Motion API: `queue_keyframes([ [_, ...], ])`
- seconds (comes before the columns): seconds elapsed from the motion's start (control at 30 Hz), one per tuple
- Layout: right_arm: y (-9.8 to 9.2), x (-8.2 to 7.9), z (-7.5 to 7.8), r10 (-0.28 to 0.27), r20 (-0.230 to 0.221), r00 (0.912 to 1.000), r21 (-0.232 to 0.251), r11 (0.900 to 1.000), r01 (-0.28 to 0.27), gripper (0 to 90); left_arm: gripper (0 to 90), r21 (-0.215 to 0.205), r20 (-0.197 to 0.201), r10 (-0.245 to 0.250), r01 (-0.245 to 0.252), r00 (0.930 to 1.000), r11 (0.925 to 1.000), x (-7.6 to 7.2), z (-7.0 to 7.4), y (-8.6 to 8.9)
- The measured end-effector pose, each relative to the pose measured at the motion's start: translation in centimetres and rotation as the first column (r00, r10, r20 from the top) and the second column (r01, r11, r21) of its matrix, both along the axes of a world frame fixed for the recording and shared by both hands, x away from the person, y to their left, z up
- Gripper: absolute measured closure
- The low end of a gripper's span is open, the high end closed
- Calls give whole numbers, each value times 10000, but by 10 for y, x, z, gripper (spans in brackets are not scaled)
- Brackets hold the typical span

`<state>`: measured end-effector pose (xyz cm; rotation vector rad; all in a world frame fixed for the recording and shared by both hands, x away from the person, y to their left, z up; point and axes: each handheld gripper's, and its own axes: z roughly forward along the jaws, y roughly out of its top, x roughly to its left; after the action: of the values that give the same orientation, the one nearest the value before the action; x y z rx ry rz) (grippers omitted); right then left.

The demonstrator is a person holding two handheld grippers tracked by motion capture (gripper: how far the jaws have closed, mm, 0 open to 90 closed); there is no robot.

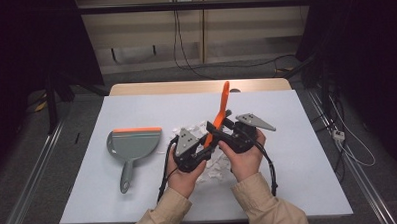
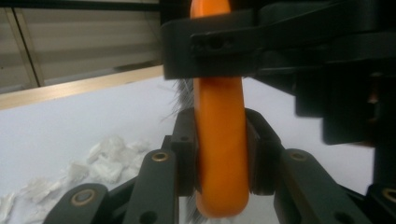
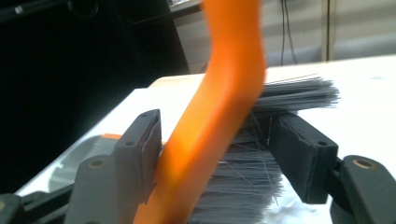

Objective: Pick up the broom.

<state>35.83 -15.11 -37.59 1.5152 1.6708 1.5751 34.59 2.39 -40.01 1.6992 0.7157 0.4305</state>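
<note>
**Ann:** Over the middle of the table, both hands meet on one thing: the orange brush [image 1: 217, 116]. Its handle points up and away, its bristles hang down toward the paper scraps [image 1: 212, 166].

**Ben:** Who has it?

**Ann:** The left gripper [image 1: 200, 151]. In the left gripper view its jaws are clamped tight on either side of the orange handle [image 2: 219, 154], low down, and that is what keeps the brush up.

**Ben:** And the right gripper [image 1: 226, 126]?

**Ann:** Half open, straddling the brush head. In the right gripper view one pad [image 3: 140, 149] lies against the orange back, while the other sits in the grey bristles [image 3: 261, 172]. I would not call that a grip yet. To me it looks like a hand-over, or a second hold to steady the brush.

**Ben:** Why so upright?

**Ann:** My guess is that it keeps the bristles aimed down at the scraps, ready to sweep.

**Ben:** Where would they go?

**Ann:** The grey dustpan [image 1: 131, 147] lies flat to the left, well apart, orange lip facing away and handle toward the person. A few scraps [image 1: 184, 128] lie between it and the hands.

**Ben:** Anything in the way?

**Ann:** The cables [image 1: 164, 168] trailing from the grippers across the table [image 1: 299, 183], and the two grippers crowd each other.
</note>
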Motion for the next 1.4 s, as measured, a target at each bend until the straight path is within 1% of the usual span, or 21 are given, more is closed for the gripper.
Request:
queue_keyframes([
  [0.13,1,3,1,146,-459,9988,773,9969,-110,469,661,200,400,177,-185,9990,9996,-2,1,1],
  [0.17,1,4,0,144,-555,9984,1019,9948,-87,483,657,200,400,177,-185,9990,9996,-2,1,1],
  [0.23,0,5,0,277,-840,9961,1516,9883,-147,541,637,469,715,306,-340,9970,9983,-3,2,-1],
  [0.27,0,5,0,277,-840,9961,1516,9883,-147,541,637,587,797,317,-364,9963,9976,-4,2,-1],
  [0.3,-1,5,-1,304,-1004,9945,1840,9829,-115,587,625,684,875,332,-393,9956,9969,-4,2,-2],
  [0.33,-1,5,-1,304,-1004,9945,1840,9829,-115,587,625,718,958,348,-418,9948,9965,-4,2,-3],
  [0.37,-2,4,0,375,-1058,9937,2098,9776,-145,638,607,753,987,357,-432,9945,9962,-4,2,-3],
  [0.43,-2,4,1,482,-1144,9923,2267,9737,-212,682,600,643,985,287,-351,9947,9973,-4,2,-4],
  [0.47,-3,4,1,559,-1056,9928,2268,9735,-307,694,615,439,908,213,-254,9956,9987,-4,3,-4],
  [0.5,-3,4,3,433,-960,9944,1908,9813,-243,695,627,299,861,82,-108,9963,9995,-2,4,-3],
  [0.53,-4,6,3,427,-892,9951,1736,9845,-267,696,650,250,792,-10,-9,9969,9997,-2,5,-1],
  [0.6,-11,9,4,539,-928,9942,2102,9771,-333,696,594,180,681,-45,32,9977,9998,-1,6,4],
  [0.63,-20,10,8,387,-646,9972,1552,9875,-283,696,519,84,504,-163,159,9986,9998,0,6,7],
  [0.67,-20,10,8,387,-646,9972,1552,9875,-283,696,519,154,444,-158,151,9989,9998,1,7,10],
  [0.77,-36,11,12,381,-636,9972,750,9966,-333,695,437,43,202,-175,175,9996,9998,3,7,20],
  [0.8,-36,11,12,381,-636,9972,750,9966,-333,695,437,73,184,-169,168,9997,9998,4,8,23],
  [0.87,-43,11,13,323,-812,9962,193,9993,-309,695,386,56,155,-254,253,9996,9997,6,9,29],
  [1.03,-60,10,12,164,-1223,9924,-550,9982,-232,695,300,-119,170,-268,270,9995,9996,9,13,43],
  [1.1,-66,10,12,368,-1580,9868,-654,9967,-477,695,256,-245,62,-364,366,9993,9990,11,15,50],
  [1.23,-78,11,14,366,-2023,9786,-1097,9922,-598,695,215,-230,6,-359,359,9994,9991,12,20,64],
  [1.4,-91,15,15,255,-2742,9613,-1629,9840,-726,695,193,-170,199,-176,179,9996,9997,12,27,87],
])
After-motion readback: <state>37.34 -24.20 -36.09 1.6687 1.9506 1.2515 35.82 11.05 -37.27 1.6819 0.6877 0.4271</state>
